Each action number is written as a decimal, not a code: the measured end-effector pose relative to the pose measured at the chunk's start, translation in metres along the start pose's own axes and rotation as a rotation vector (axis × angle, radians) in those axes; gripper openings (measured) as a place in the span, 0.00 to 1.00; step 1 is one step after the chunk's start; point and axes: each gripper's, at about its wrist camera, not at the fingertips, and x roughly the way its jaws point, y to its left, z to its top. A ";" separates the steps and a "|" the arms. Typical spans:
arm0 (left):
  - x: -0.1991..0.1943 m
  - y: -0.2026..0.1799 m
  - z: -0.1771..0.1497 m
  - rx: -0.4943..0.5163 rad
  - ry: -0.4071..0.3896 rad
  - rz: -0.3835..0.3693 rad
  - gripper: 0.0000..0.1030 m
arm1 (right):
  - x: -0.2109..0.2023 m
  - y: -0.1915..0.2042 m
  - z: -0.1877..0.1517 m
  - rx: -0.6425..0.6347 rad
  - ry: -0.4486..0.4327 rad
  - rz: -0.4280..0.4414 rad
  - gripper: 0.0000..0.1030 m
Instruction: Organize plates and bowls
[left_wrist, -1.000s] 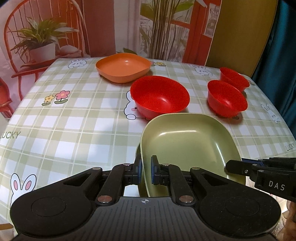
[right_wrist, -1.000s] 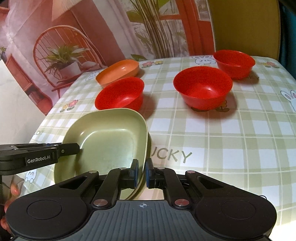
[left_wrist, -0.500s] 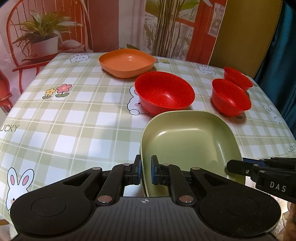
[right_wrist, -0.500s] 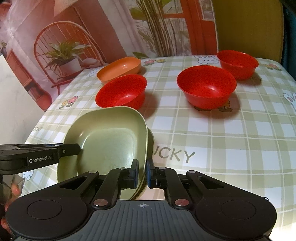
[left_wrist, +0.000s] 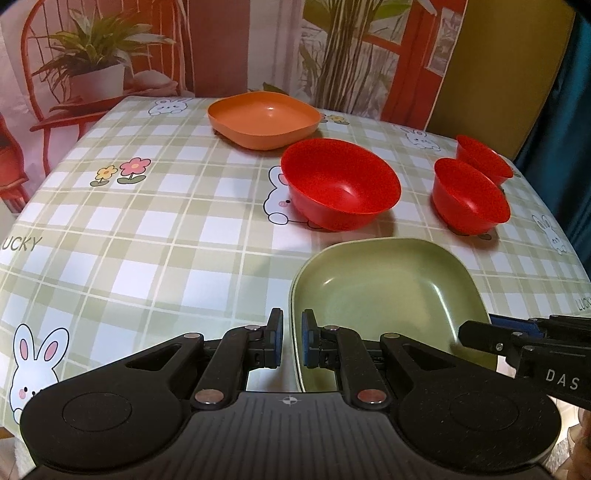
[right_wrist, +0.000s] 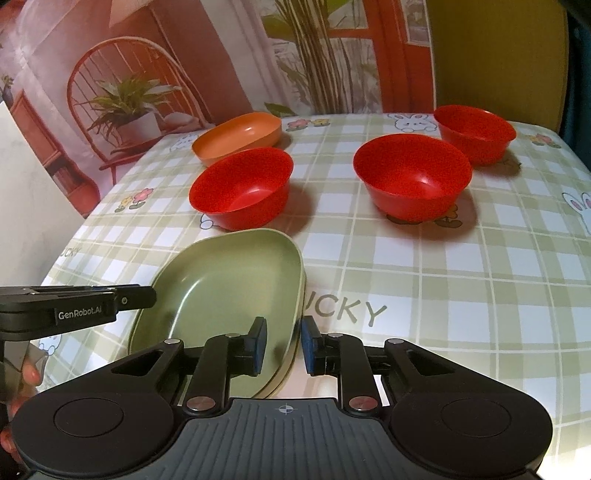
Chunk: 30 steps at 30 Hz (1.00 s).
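Releasing looks like the step now: your left gripper (left_wrist: 291, 341) stands slightly open astride the left rim of the green plates (left_wrist: 384, 295), stacked at the bench's (left_wrist: 147, 229) near edge. Back both grippers straight off so nothing drags. Your right gripper (right_wrist: 283, 345) is open wider astride the right rim. The stack's long axis seems to run away from you, toward the red bowl (left_wrist: 341, 184).
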 end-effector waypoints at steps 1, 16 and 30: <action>0.000 0.000 0.000 -0.002 0.001 0.000 0.11 | 0.000 -0.001 0.000 0.004 -0.003 -0.004 0.19; 0.005 0.000 -0.006 -0.007 0.028 -0.007 0.11 | 0.024 -0.009 -0.009 0.021 0.056 -0.033 0.23; -0.013 0.010 0.008 -0.037 -0.047 -0.017 0.11 | -0.002 -0.006 0.009 0.015 -0.047 0.003 0.23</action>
